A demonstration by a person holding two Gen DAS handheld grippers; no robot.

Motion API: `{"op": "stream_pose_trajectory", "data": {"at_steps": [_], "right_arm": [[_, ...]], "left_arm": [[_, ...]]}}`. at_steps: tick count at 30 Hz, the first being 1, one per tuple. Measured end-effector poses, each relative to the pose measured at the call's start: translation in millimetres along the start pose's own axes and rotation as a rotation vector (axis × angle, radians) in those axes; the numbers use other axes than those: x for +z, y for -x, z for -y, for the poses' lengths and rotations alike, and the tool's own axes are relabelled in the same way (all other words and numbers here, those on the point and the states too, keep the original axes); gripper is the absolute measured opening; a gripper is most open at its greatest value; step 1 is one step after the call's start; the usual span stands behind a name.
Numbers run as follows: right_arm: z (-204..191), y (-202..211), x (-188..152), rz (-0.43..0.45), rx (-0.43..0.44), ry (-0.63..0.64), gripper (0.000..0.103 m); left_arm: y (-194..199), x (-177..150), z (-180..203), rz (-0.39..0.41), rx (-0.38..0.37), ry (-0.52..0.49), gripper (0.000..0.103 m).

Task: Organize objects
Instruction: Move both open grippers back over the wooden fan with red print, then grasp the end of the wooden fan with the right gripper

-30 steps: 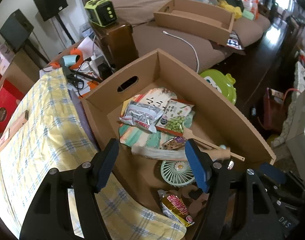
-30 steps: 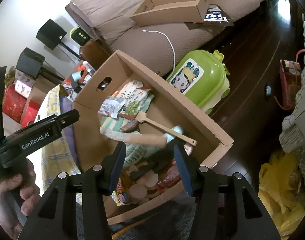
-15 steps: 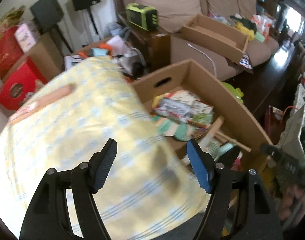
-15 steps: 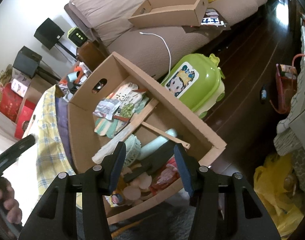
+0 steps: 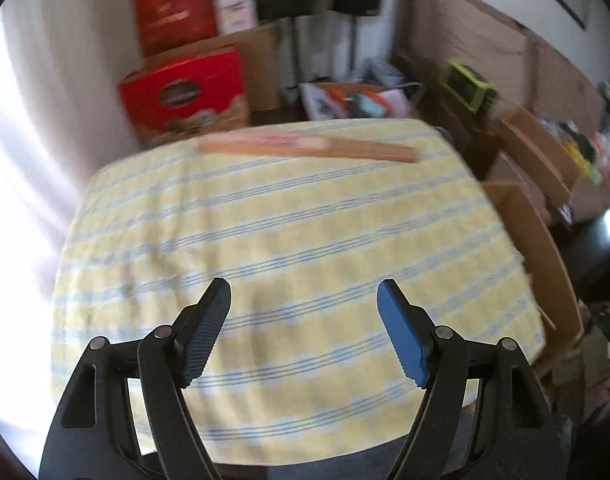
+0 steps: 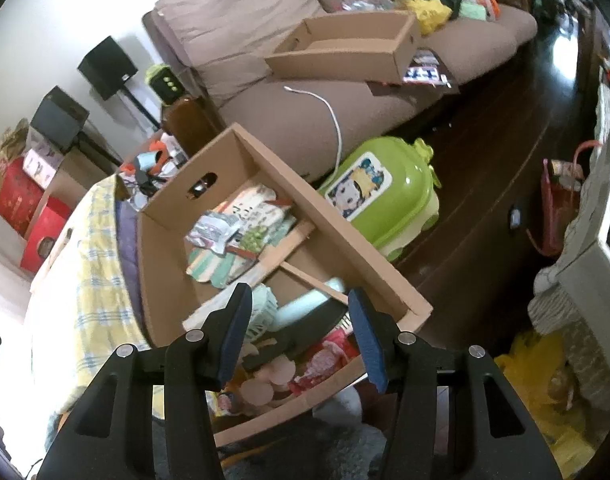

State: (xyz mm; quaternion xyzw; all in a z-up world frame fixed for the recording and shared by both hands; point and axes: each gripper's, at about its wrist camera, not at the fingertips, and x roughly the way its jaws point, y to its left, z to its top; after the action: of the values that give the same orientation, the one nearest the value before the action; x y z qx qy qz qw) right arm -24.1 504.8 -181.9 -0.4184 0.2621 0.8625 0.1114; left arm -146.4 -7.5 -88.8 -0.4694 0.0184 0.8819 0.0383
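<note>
My left gripper (image 5: pixel 303 286) hangs over a table under a yellow checked cloth (image 5: pixel 285 220); its jaws are opening and nothing is between them. A long flat brown box (image 5: pixel 309 148) lies at the cloth's far edge. My right gripper (image 6: pixel 299 291) stands open and holds nothing above the near end of a big cardboard box (image 6: pixel 345 236) beside the table. Inside lie snack packets (image 6: pixel 213 232), a wooden spatula (image 6: pixel 309 280), a mint hand fan (image 6: pixel 261 312), a pale blue cylinder (image 6: pixel 301 308) and more wrappers. The box's rim (image 5: pixel 545 248) shows at the right of the left wrist view.
A green child's case (image 6: pixel 381 196) stands on the dark floor beyond the box. The brown sofa (image 6: pixel 265 28) carries a second cardboard box (image 6: pixel 345 56) and clutter. Red boxes (image 5: pixel 185 88) and speakers (image 6: pixel 107 64) stand by the wall. A yellow bag (image 6: pixel 537 364) lies at the right.
My left gripper has swung away from the cardboard box to above the cloth-covered table and rolled, its jaws a little wider. The right gripper has risen slightly over the box.
</note>
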Motion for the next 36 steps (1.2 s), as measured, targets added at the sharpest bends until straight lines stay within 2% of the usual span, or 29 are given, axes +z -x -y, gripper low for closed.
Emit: {"op": "stream_pose_trajectory", "data": {"at_steps": [3,7,10,13,16,22,25,27,29,31,34,36], "right_arm": [[-25.8,15.0,6.3,-0.007,0.019,0.076,0.052],[-75.7,24.9,18.4,-0.056,0.089,0.166,0.052],[-130.3,28.0,25.4,-0.058,0.133,0.282,0.052],[-182.3,27.7,28.9,-0.037,0.152,0.379,0.052],[-227.7,18.5,29.2,-0.034,0.166,0.46,0.052],[-300.6,-14.5,26.7,-0.047,0.18,0.617,0.052],[-335.5,-48.4,25.6,-0.113,0.192,0.705,0.06],[-361.7,-80.9,23.3,-0.191,0.168,0.779,0.06],[-387.8,-109.9,26.0,-0.186,0.119,0.842,0.061],[-408.2,-131.2,26.8,-0.196,0.113,0.9,0.064],[-434.2,-157.6,26.2,-0.215,0.15,0.966,0.073],[-447.3,-168.1,24.3,-0.194,0.173,0.999,0.082]], "left_arm": [[-1.9,2.4,-34.9,-0.016,-0.022,0.066,0.073],[-2.2,17.9,-58.3,0.032,-0.011,0.096,0.073],[7.9,27.2,-62.7,0.13,0.04,0.098,0.073],[21.6,34.3,-54.8,0.234,0.065,0.042,0.073],[21.7,44.6,-50.0,0.276,0.073,0.027,0.073],[2.8,57.5,-60.5,0.258,0.077,0.05,0.073],[-6.6,53.4,-64.8,0.242,0.092,0.052,0.073],[-13.2,50.9,-70.1,0.225,0.096,0.056,0.073],[-17.9,47.4,-74.6,0.212,0.102,0.062,0.073],[-20.9,43.2,-78.3,0.203,0.101,0.069,0.073],[-25.7,39.5,-82.8,0.187,0.103,0.072,0.073],[-28.2,38.7,-83.6,0.18,0.108,0.069,0.073]]}}
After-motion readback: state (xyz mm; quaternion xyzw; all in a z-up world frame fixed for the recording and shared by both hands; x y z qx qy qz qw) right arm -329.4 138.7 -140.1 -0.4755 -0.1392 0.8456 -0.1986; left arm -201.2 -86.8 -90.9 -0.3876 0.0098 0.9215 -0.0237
